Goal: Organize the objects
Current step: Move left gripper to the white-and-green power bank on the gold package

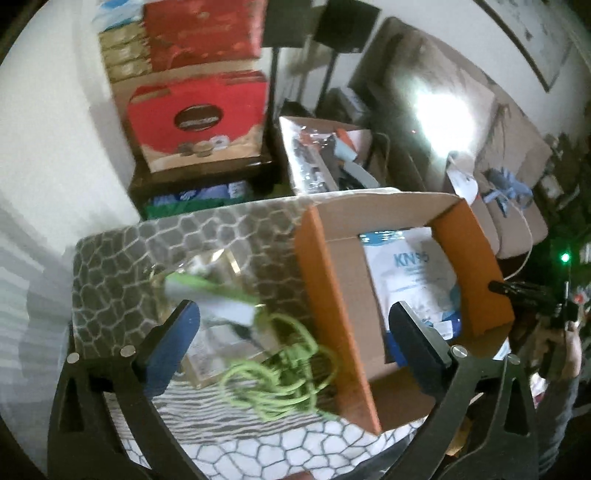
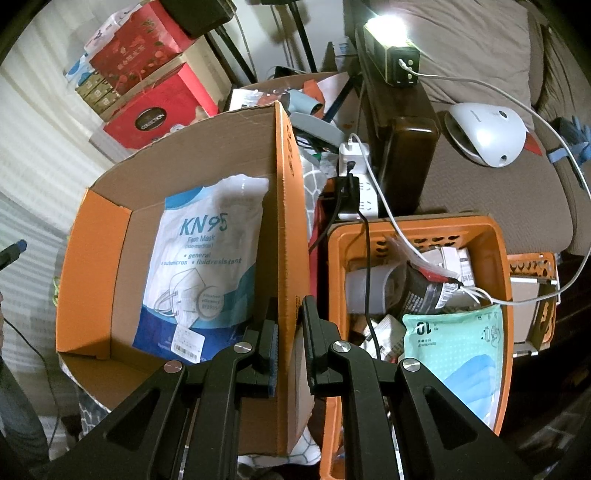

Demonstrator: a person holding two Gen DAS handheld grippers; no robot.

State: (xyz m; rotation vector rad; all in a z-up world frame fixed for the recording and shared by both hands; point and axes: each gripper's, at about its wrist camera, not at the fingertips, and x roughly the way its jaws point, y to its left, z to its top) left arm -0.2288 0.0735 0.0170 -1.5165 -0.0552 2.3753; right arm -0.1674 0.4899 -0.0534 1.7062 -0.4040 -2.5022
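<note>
The right gripper (image 2: pixel 290 343) clamps the cardboard box (image 2: pixel 110 266)'s right wall, a KN95 mask pack (image 2: pixel 199 266) lying inside.

walls: white (image 1: pixel 55 122) | seating: grey-brown sofa (image 2: pixel 476 48) behind | light: bright lamp (image 2: pixel 386 24) on dark wooden stand (image 2: pixel 402 155) | surface: grey-and-white pebble-pattern cloth (image 1: pixel 122 258) | corner: red gift boxes (image 1: pixel 199 118) stacked

The surface (image 1: pixel 122 254) has a grey-and-white cracked-pattern cover; directly on it lie an orange cardboard box (image 1: pixel 325 280), a green cord (image 1: pixel 280 376) and clear packets (image 1: pixel 218 273).
</note>
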